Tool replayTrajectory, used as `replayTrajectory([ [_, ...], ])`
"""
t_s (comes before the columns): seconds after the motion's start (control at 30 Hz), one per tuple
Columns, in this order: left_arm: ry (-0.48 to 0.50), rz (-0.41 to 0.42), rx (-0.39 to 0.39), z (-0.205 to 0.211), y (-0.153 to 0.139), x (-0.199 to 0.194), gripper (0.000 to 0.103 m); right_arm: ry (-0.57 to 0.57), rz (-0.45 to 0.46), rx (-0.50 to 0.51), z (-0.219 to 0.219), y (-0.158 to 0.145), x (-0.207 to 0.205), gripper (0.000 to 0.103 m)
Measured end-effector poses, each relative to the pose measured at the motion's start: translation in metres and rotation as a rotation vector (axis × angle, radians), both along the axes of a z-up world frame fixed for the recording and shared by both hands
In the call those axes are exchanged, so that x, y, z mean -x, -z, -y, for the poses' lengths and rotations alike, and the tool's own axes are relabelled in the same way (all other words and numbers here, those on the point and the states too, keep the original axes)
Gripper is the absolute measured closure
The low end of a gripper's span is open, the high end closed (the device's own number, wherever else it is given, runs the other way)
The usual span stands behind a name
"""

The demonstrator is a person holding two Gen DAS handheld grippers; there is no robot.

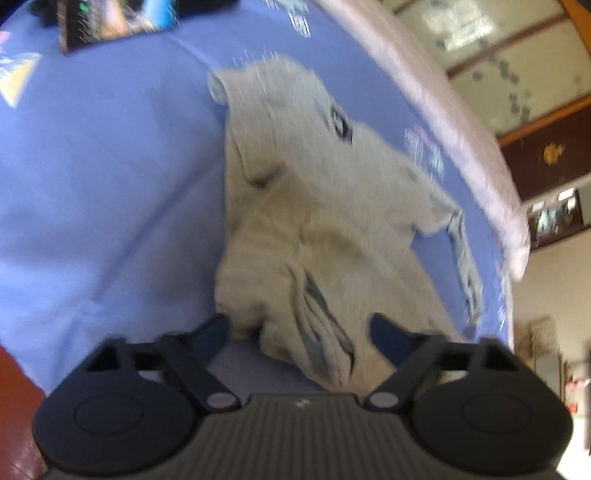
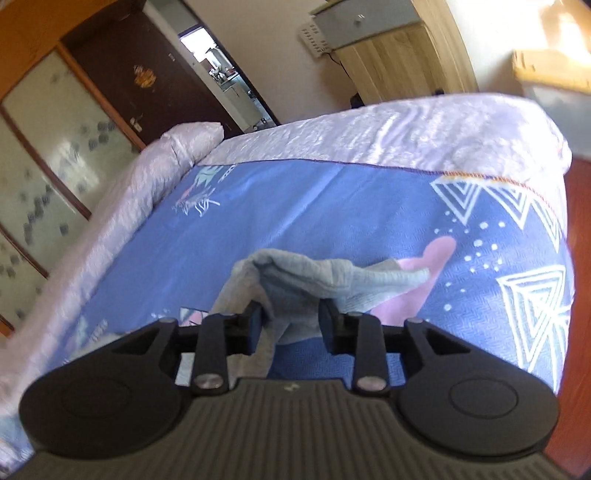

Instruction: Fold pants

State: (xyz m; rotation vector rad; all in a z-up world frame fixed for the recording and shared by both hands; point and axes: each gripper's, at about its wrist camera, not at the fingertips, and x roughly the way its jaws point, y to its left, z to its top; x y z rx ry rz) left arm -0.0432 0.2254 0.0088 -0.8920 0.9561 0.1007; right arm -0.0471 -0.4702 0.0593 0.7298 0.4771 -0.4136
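The grey pants (image 1: 317,206) lie crumpled on the blue printed bedsheet (image 1: 110,177). In the left wrist view they stretch from the far cuff down to a bunched part between my fingers. My left gripper (image 1: 301,328) is open, its fingers on either side of that bunched cloth and not closed on it. In the right wrist view my right gripper (image 2: 290,323) is partly closed with a fold of the pants (image 2: 317,277) between its fingers; the cloth rises off the sheet (image 2: 314,206) there and hangs down at the left finger.
A pale quilted cover (image 2: 369,129) lies along the far and left edges of the bed. A dark box with a picture (image 1: 114,18) sits on the sheet at the far left. A dark door (image 2: 147,77), wardrobe panels and a wooden cabinet (image 2: 391,59) stand beyond the bed.
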Motion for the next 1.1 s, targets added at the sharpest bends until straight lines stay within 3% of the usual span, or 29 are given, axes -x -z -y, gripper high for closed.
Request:
replayTrajectory([
  [0.03,0.016,-0.021,0.007,0.004,0.004,-0.006,0.057,0.004,0.001,-0.019,0.002,0.002,0.003,0.067],
  [0.1,0.017,-0.037,0.021,0.005,0.008,-0.008,0.088,0.024,-0.007,-0.049,0.008,0.008,0.007,0.067],
  [0.2,-0.015,0.002,0.028,-0.009,-0.008,-0.002,0.091,0.050,0.005,-0.096,0.015,0.011,0.014,0.065],
  [0.3,-0.113,0.089,0.023,-0.044,-0.040,0.016,0.092,0.000,0.008,-0.132,0.014,0.012,0.018,0.065],
  [0.4,-0.206,0.134,-0.023,-0.076,-0.069,0.036,0.092,-0.063,0.002,-0.208,0.012,0.020,0.025,0.061],
  [0.47,-0.249,0.120,-0.070,-0.089,-0.079,0.045,0.092,-0.085,-0.028,-0.238,0.009,0.027,0.032,0.061],
  [0.67,-0.287,0.044,-0.106,-0.100,-0.065,0.054,0.093,-0.072,0.022,-0.255,0.018,0.027,0.058,0.061],
  [0.8,-0.261,0.026,-0.094,-0.093,-0.053,0.048,0.093,-0.058,-0.010,-0.221,0.023,0.026,0.053,0.060],
  [0.83,-0.253,0.020,-0.095,-0.091,-0.051,0.049,0.092,-0.059,-0.016,-0.213,0.022,0.027,0.049,0.060],
  [0.9,-0.237,-0.014,-0.093,-0.084,-0.045,0.050,0.066,-0.075,-0.028,-0.191,0.018,0.028,0.041,0.060],
  [1.03,-0.236,-0.008,-0.084,-0.078,-0.038,0.064,0.048,-0.080,-0.034,-0.185,0.016,0.030,0.034,0.059],
  [1.1,-0.234,0.011,-0.084,-0.075,-0.038,0.073,0.027,-0.079,-0.035,-0.183,0.015,0.031,0.034,0.059],
])
